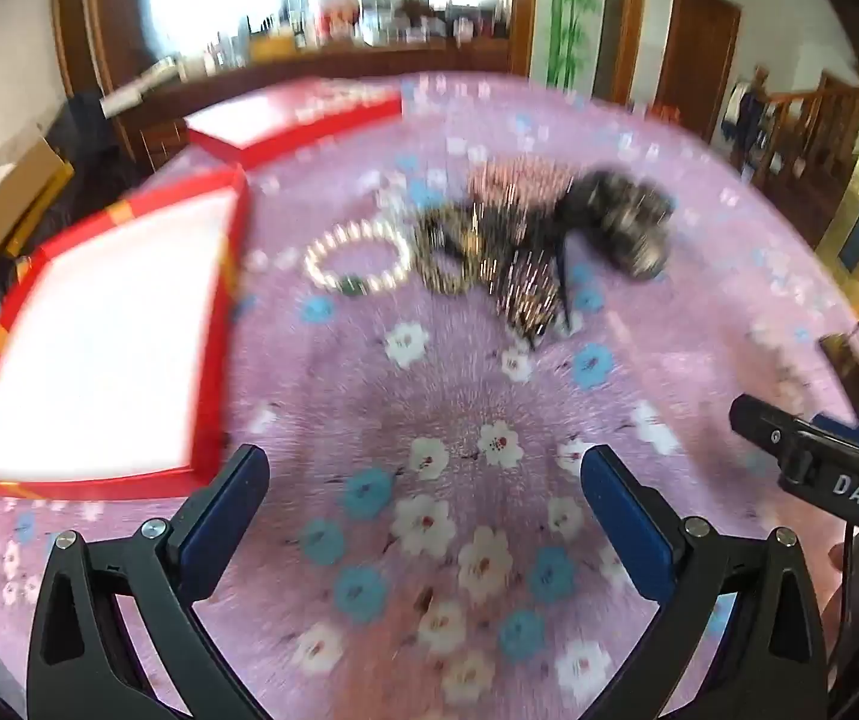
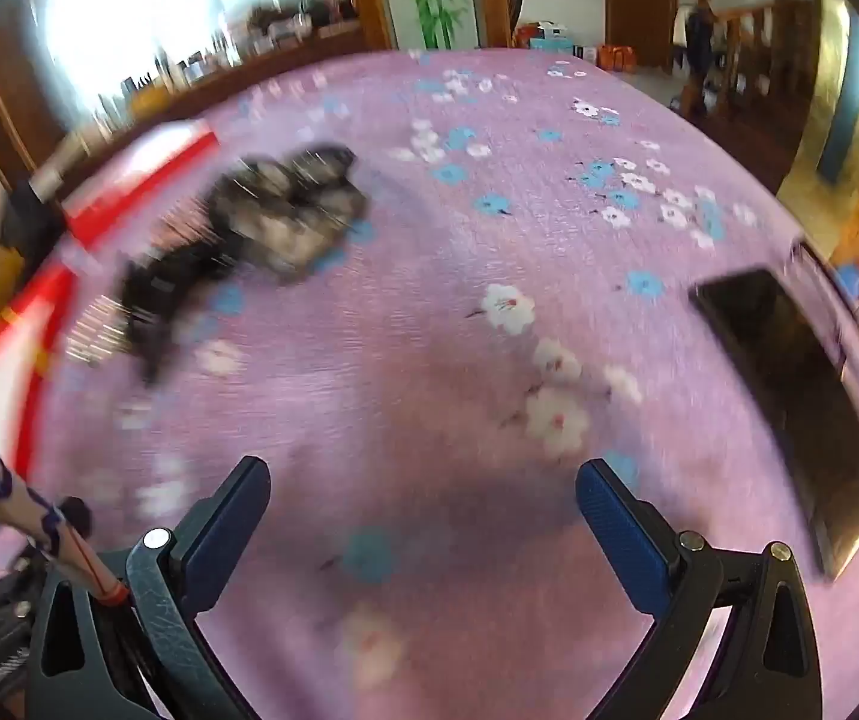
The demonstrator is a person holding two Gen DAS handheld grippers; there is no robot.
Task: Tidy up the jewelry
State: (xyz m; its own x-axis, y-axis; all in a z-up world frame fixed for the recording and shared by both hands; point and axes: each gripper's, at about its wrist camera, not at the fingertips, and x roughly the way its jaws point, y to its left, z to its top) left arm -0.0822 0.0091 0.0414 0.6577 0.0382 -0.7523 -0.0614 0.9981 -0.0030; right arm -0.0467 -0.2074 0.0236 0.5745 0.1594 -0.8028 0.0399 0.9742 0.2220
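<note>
Pink cloth with white and blue flowers covers the desk (image 1: 429, 396), and behind it stand a wooden shelf and a bright window. Everything looks smeared, so small things are hard to make out.

On the cloth sits an open red box (image 1: 93, 354) with a white bottom. I think it lies open like that so the jewelry can go straight in. Its red lid (image 1: 297, 120) rests further back, out of the way.

The jewelry lies in a loose bunch in the middle of the cloth. A ring of pale beads, the pearl bracelet (image 1: 357, 258), is closest to the box, just beside its right wall. Next to it is a gold and dark bracelet (image 1: 447, 252). Touching that is a dark sparkly pile (image 1: 597, 228); I cannot tell what each piece in it is. A flat black thing (image 2: 801, 396), maybe a phone, lies off to the right.

The left tool (image 1: 423, 480) has its two blue fingers wide apart, with nothing between them. It hangs over bare cloth, tipped down. The jewelry is ahead of it, well apart from its tips, and the box is to its left.

The right tool (image 2: 423, 492) is wide apart too, and empty. The dark pile is ahead and to its left.

Nothing looks packed yet, so I guess the job is just starting.
</note>
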